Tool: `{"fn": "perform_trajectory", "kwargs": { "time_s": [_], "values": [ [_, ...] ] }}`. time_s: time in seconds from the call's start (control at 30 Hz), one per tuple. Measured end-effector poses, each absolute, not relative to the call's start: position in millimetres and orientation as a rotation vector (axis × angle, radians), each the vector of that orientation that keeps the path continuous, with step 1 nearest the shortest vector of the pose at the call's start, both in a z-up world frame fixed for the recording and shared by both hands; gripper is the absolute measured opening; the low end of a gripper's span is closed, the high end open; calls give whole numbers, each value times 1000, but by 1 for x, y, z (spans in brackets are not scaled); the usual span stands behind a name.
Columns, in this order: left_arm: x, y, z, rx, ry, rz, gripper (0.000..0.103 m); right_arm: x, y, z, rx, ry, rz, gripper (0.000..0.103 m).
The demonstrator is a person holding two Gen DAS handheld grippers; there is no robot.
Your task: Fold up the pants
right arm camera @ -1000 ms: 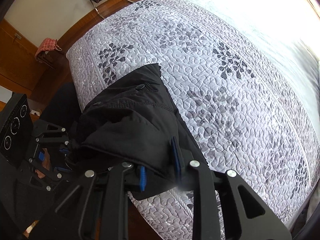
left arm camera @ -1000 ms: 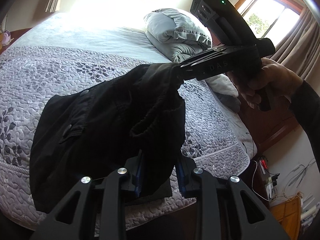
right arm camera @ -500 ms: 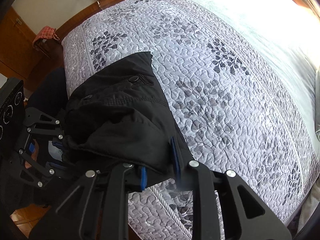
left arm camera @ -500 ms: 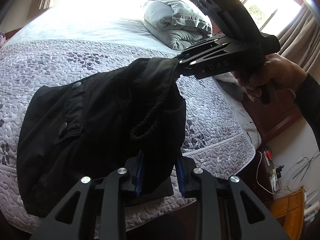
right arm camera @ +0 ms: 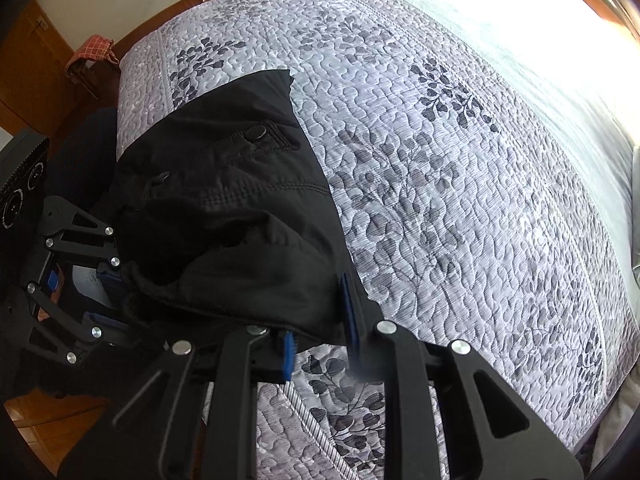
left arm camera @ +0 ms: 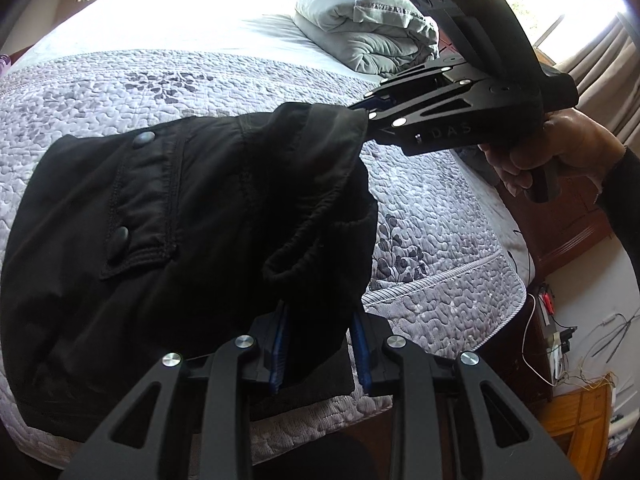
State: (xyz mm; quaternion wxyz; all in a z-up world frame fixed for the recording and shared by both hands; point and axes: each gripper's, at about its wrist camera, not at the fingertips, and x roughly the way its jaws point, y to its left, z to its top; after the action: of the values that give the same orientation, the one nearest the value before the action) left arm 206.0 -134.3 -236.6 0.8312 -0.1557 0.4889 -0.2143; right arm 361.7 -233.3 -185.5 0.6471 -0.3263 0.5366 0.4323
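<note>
My left gripper (left arm camera: 320, 350) is clamped on a bunched fold of the black pants (left arm camera: 180, 240), blue pads biting into thick cloth; my right gripper (right arm camera: 320, 338) pinches another edge of the same garment, seen from the left camera at the cloth's far corner. The pants hang slack between the two, their lower part spread on the quilted bedspread (right arm camera: 460, 200) near the bed's edge. I judge them soft, limp and fairly light, prone to sag and bunch. Seams and the buttoned pocket flap (left arm camera: 140, 216) look the firmest holds. A folded grey duvet (left arm camera: 368, 36) lies well beyond.
</note>
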Motion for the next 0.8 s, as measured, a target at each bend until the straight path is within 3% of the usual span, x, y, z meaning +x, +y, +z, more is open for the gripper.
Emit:
{"fn": "perform_trajectory", "kwargs": {
  "time_s": [0.53, 0.8],
  "values": [
    [211, -147, -276, -314, 1099, -420, 28, 364, -248, -229, -778, 1199, 1023, 20],
    [211, -153, -284, -274, 1106, -413, 29, 370, -261, -240, -738, 1209, 1003, 33]
  ]
}}
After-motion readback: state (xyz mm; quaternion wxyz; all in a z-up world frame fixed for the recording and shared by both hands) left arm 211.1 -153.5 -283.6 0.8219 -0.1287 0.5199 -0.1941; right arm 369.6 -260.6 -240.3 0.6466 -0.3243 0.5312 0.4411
